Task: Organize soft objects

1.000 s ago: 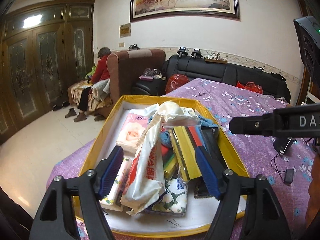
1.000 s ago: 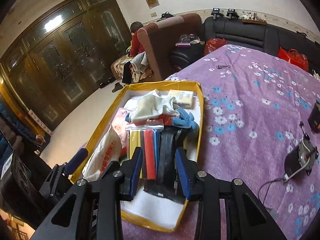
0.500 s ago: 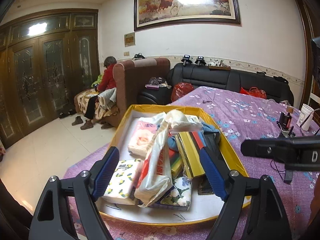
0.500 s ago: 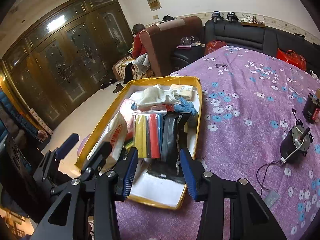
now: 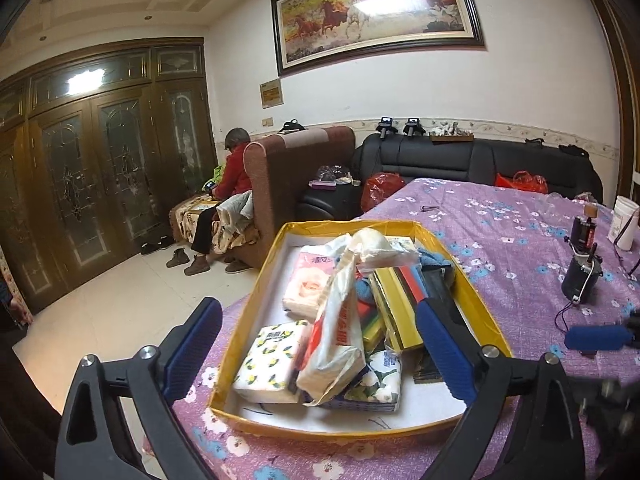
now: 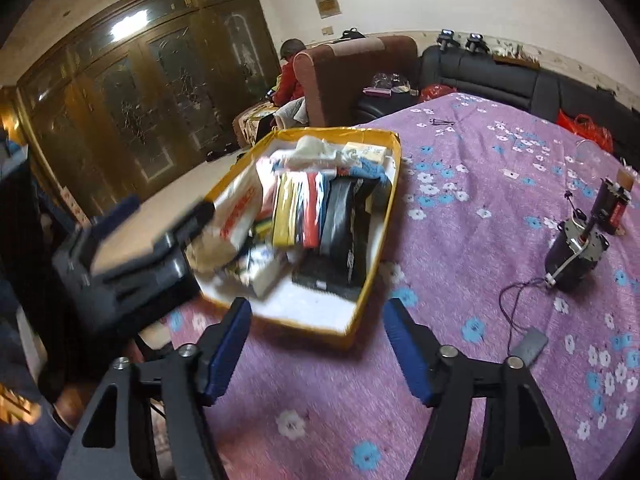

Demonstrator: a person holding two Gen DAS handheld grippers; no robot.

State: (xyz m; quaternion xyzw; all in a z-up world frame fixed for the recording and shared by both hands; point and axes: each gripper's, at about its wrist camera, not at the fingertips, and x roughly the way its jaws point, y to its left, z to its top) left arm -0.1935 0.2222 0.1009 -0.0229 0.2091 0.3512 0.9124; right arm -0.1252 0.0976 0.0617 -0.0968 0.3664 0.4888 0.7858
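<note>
A yellow-rimmed tray (image 5: pixel 256 292) sits on the purple flowered table. It holds tissue packs: a lemon-print pack (image 5: pixel 272 360), a pink pack (image 5: pixel 310 280), a white plastic bag (image 5: pixel 336 328), yellow, red and black folded cloths (image 5: pixel 400 304) and a blue towel (image 5: pixel 434 258). My left gripper (image 5: pixel 316 340) is open and empty, just in front of the tray. My right gripper (image 6: pixel 316 348) is open and empty, over the cloth before the tray (image 6: pixel 394 184). The left gripper shows blurred in the right wrist view (image 6: pixel 132 248).
A small motor with wires (image 6: pixel 576 252) and a battery holder (image 6: pixel 614 204) lie on the table to the right. A white cup (image 5: pixel 624 224) stands far right. Sofas and a seated person (image 5: pixel 236 168) are behind the table.
Both grippers have pulled back from the tray and risen. The right gripper has opened wider and is now clear of the tray's near edge. Nothing in the tray moved.
</note>
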